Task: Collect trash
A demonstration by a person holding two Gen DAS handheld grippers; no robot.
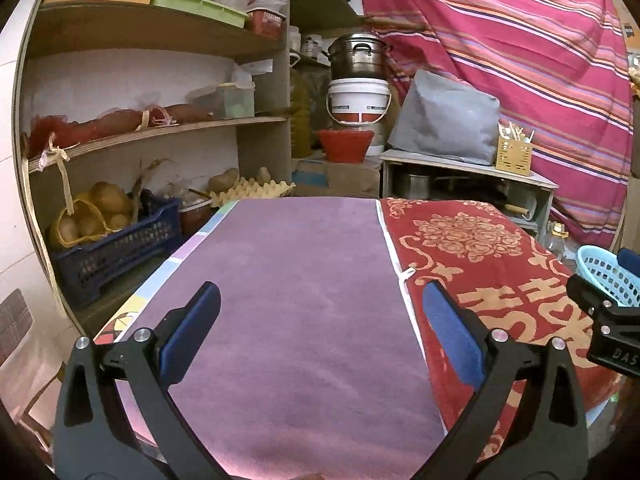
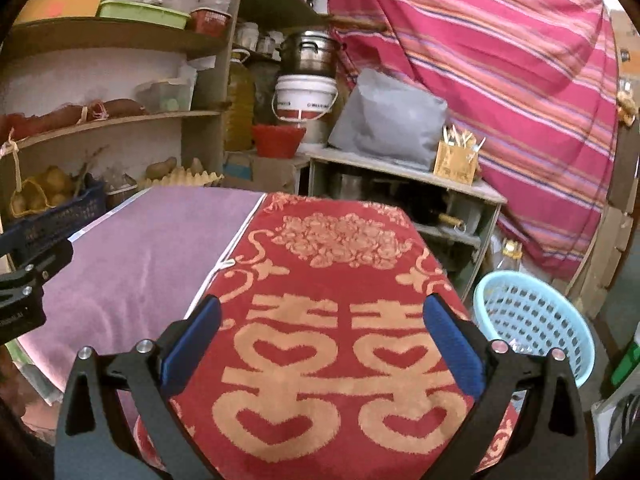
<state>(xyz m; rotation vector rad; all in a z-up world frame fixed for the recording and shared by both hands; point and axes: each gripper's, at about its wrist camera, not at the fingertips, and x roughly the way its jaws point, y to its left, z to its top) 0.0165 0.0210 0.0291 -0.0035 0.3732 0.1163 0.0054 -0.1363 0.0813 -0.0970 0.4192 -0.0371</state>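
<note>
Purple cloth point(image 1: 288, 300) and a red towel point(image 2: 340, 340) bearing a gold double-happiness character cover the table; left gripper point(image 1: 320, 332) and right gripper point(image 2: 320, 336) hover spread, empty; pale-blue trash basket point(image 2: 532, 320) stands beside the towel.

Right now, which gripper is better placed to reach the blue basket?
Right. The right gripper hangs open over the red cloth, with the basket just beside it; the left gripper is over the purple cloth, farther away.
</note>
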